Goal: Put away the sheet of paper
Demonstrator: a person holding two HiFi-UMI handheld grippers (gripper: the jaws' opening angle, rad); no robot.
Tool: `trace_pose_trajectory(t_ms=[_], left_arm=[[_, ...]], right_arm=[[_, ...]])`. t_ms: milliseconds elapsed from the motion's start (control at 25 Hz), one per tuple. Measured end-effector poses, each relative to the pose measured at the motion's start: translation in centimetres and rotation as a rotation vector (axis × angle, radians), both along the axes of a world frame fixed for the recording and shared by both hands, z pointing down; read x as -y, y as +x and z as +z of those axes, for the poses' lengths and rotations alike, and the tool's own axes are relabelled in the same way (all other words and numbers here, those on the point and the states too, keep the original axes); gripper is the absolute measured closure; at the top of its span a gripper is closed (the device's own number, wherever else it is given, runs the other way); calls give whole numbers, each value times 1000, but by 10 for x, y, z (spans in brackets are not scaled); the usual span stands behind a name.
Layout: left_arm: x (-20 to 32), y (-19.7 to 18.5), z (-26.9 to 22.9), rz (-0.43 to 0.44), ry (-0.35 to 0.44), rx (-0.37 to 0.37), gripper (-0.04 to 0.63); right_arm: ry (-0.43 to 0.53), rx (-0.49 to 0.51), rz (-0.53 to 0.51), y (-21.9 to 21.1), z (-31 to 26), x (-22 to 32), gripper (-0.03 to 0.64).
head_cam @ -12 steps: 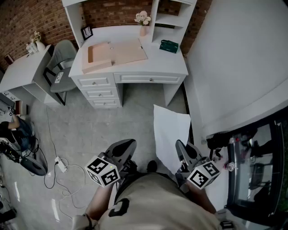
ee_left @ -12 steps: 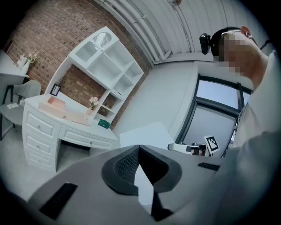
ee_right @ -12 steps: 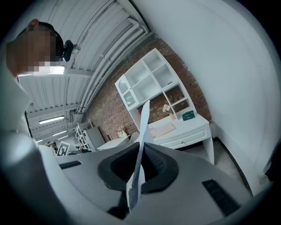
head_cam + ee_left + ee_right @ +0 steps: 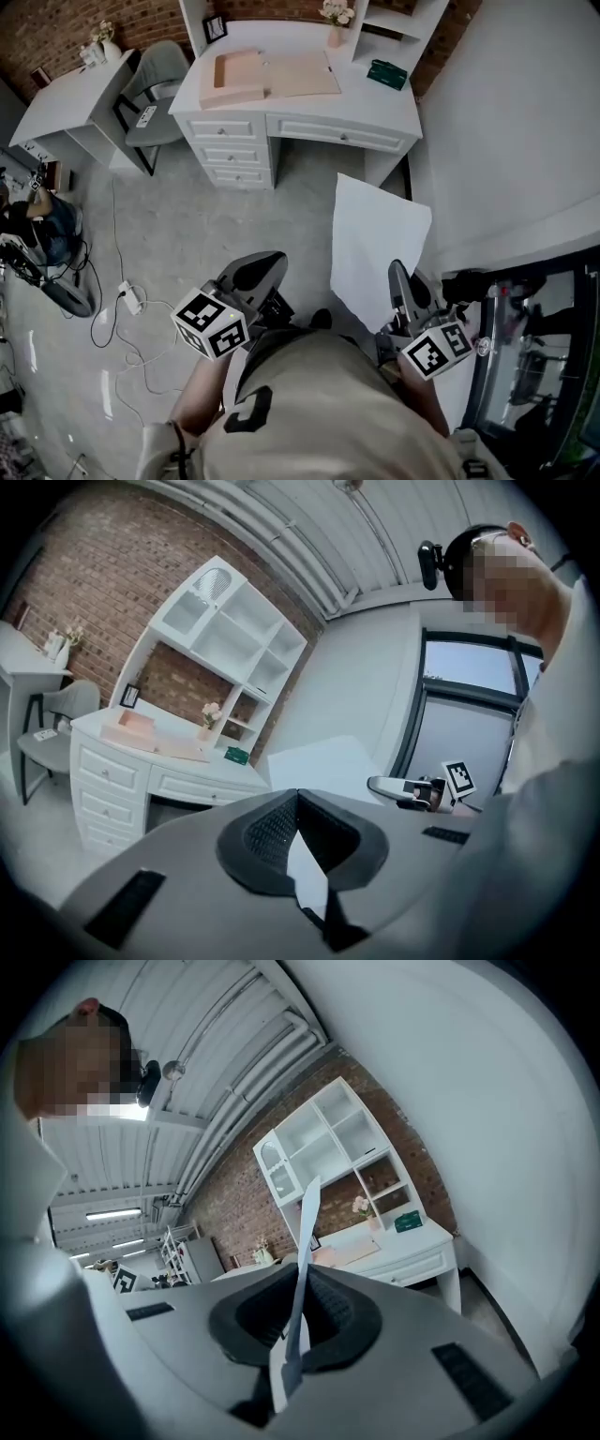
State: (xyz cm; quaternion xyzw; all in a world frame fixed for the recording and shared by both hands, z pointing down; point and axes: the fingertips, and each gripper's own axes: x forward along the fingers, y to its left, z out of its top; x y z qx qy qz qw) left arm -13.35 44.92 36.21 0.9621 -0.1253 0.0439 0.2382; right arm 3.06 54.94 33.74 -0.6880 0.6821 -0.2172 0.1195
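My right gripper (image 4: 400,274) is shut on the lower edge of a white sheet of paper (image 4: 377,251), which stands up from the jaws toward the desk. In the right gripper view the sheet of paper (image 4: 305,1241) shows edge-on, pinched in my right gripper (image 4: 298,1283). My left gripper (image 4: 262,269) hangs at the person's left side, shut with nothing in it. In the left gripper view the tips of my left gripper (image 4: 298,794) meet, and the sheet of paper (image 4: 323,764) shows beyond. An open tan folder (image 4: 272,75) lies on the white desk (image 4: 375,105) ahead.
On the desk stand a green box (image 4: 387,73) and a flower vase (image 4: 335,15). A grey chair (image 4: 155,70) and a white side table (image 4: 61,98) are at the left. Cables and a power strip (image 4: 129,300) lie on the floor. A white wall (image 4: 525,122) rises at the right.
The person has moved a little closer to the desk. My right gripper and the sheet have risen slightly. Both grippers keep their grip state.
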Motion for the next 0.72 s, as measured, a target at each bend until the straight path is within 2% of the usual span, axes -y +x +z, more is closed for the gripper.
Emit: trace_pose_trajectory(t_ms=[200,440,720], left_arm=[[0,-10,5,-34,4,21,580],[-13,5,8,3,-8,22,580],[-26,37,6,63,18,53,580]], right_arm=[[-19,-62,-50,0,3,1,589],[-51,-192,-92,-2,10,4,589],[-37,-182,-99,18,10,0,589]])
